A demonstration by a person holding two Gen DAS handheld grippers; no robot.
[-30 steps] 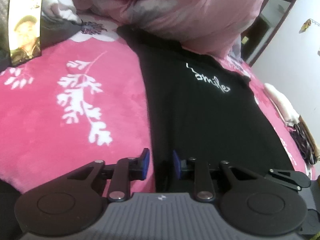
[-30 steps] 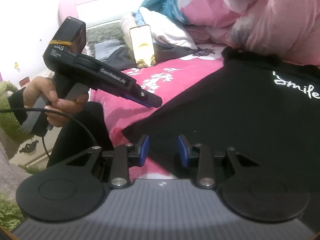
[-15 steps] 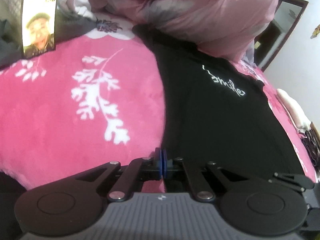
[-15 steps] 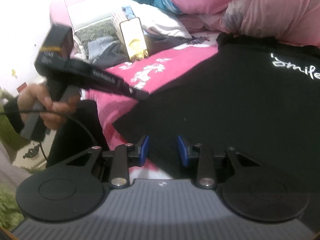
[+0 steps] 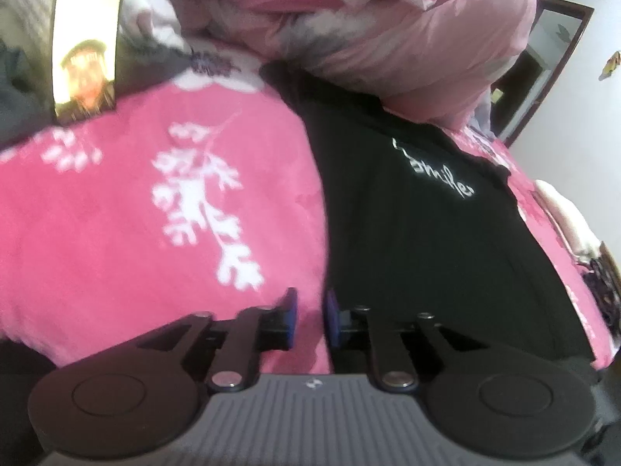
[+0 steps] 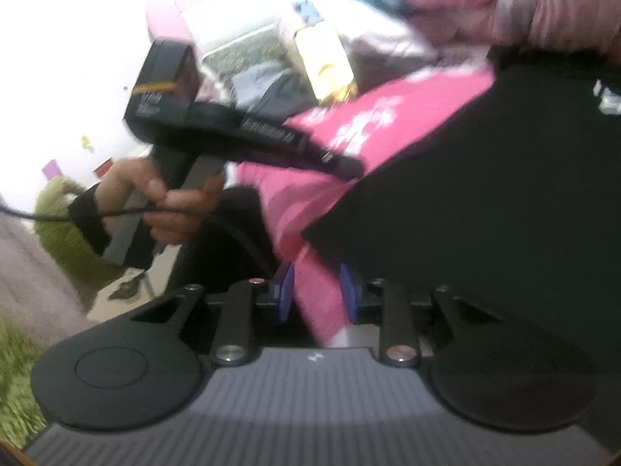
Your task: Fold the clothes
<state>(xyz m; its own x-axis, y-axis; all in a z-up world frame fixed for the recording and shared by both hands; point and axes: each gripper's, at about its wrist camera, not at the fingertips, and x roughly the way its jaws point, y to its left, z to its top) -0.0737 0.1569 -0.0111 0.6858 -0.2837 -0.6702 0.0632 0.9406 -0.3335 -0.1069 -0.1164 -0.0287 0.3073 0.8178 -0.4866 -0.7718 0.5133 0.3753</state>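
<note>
A black T-shirt (image 5: 427,240) with white lettering lies spread flat on a pink flowered blanket (image 5: 116,233). My left gripper (image 5: 310,316) hovers at the shirt's left edge near the hem. Its jaws are opening; blanket shows in the gap, and the shirt's edge runs by the right pad. In the right wrist view a hand (image 6: 167,202) holds that left gripper (image 6: 347,165), tips at the shirt's side. My right gripper (image 6: 316,291) sits just below the shirt's near corner (image 6: 322,233). Its jaws are closing, with pink blanket between the pads and no grip on the cloth.
A lit phone (image 5: 87,46) leans upright at the blanket's far left. A heap of pale pink bedding (image 5: 388,27) lies behind the shirt's collar. Small dark items (image 5: 597,283) lie at the bed's right edge. A green rug (image 6: 58,240) covers the floor on the left.
The left jaws went shut half a second ago and now stand apart again. The right gripper has turned, so the shirt's near corner now sits just above its pads, which stand slightly closer.
</note>
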